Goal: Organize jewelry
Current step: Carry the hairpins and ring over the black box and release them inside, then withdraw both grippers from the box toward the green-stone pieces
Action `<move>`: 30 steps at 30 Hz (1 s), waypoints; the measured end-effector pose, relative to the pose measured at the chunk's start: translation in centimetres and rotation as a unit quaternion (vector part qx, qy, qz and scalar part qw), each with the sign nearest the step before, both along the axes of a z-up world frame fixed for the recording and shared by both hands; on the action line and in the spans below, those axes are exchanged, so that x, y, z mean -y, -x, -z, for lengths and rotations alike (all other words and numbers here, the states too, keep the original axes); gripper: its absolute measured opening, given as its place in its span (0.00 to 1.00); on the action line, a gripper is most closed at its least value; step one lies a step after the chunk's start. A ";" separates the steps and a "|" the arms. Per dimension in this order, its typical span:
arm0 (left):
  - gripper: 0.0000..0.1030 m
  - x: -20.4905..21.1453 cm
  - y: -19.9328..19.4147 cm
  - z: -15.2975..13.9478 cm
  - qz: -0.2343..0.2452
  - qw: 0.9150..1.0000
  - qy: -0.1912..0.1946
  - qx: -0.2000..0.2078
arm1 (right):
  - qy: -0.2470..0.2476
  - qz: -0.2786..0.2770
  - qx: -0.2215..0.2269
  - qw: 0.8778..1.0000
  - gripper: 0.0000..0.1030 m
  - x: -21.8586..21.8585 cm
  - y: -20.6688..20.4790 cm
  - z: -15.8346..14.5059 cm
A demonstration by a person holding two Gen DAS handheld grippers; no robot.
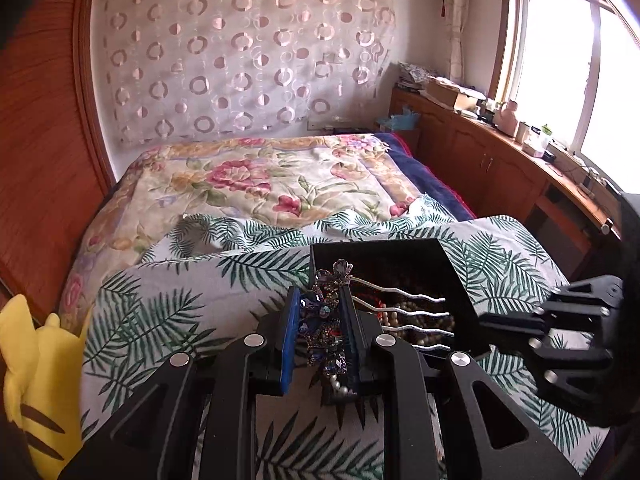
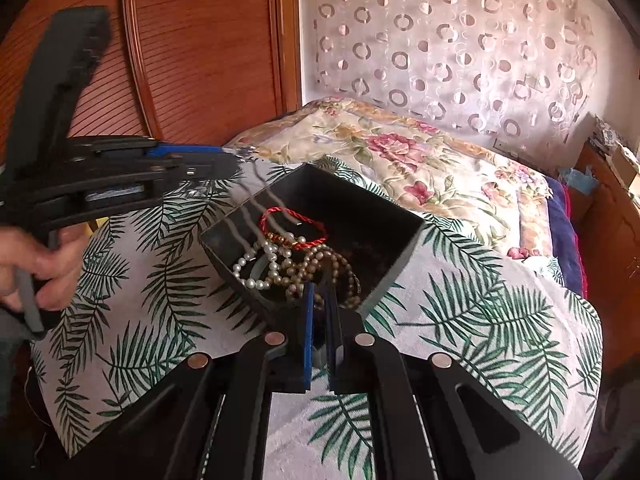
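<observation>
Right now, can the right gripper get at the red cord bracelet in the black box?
Probably yes: the right gripper sits at the open-topped black box, the red cord bracelet lies uncovered, though the hair comb prongs overhang it.

bed under floral quilt, palm-leaf cover spread over the near end — open black box sitting directly on it, jewelry inside

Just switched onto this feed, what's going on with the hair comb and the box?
A person is sorting jewelry on a bed. The left gripper is shut on a jewelled hair comb, its silver prongs reaching over the open black box, which already holds pearl strands and a red cord bracelet. The right gripper, shut, sits at the box's near edge.
</observation>
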State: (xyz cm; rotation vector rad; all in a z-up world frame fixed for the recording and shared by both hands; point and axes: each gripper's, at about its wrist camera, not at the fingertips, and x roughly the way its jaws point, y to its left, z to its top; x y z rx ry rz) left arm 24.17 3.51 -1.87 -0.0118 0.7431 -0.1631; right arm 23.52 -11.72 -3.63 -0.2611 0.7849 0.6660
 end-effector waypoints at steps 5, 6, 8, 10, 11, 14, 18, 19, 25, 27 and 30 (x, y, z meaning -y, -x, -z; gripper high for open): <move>0.18 0.8 -1.7 1.2 -0.003 1.000 0.000 -0.013 | -0.010 0.001 0.007 1.000 0.06 1.3 0.9 -0.6; 0.18 1.0 -1.9 1.4 -0.003 1.000 0.000 -0.015 | -0.011 0.000 0.008 1.000 0.06 1.5 1.0 -0.7; 0.18 1.5 -2.4 1.9 -0.001 1.000 -0.003 -0.019 | -0.014 -0.001 0.011 1.000 0.06 1.8 1.5 -0.9; 0.18 2.0 -2.6 2.3 0.000 1.000 -0.007 -0.022 | -0.014 -0.004 0.015 1.000 0.06 1.9 1.9 -1.1; 0.18 2.2 -2.6 2.4 0.001 1.000 -0.009 -0.023 | -0.014 -0.005 0.017 1.000 0.06 1.9 2.1 -1.1; 0.18 2.7 -2.7 2.7 0.002 1.000 -0.014 -0.026 | -0.015 -0.008 0.020 1.000 0.06 1.9 2.6 -1.1; 0.18 3.1 -2.8 2.9 0.001 0.999 -0.018 -0.027 | -0.017 -0.010 0.022 1.000 0.06 1.9 3.2 -1.1; 0.18 3.1 -2.7 2.7 0.000 1.000 -0.018 -0.023 | -0.018 -0.010 0.022 1.000 0.06 2.0 3.3 -1.1; 0.34 3.0 -2.0 2.2 0.002 1.000 -0.015 -0.014 | -0.026 -0.009 0.021 0.999 0.06 2.4 4.0 -0.9; 0.45 2.9 -1.3 2.0 0.002 1.000 -0.017 -0.007 | -0.032 -0.008 0.019 0.999 0.06 2.7 4.5 -0.8; 0.69 2.7 0.2 1.6 0.000 1.000 -0.017 0.009 | -0.038 -0.008 0.016 0.999 0.06 3.1 5.2 -0.6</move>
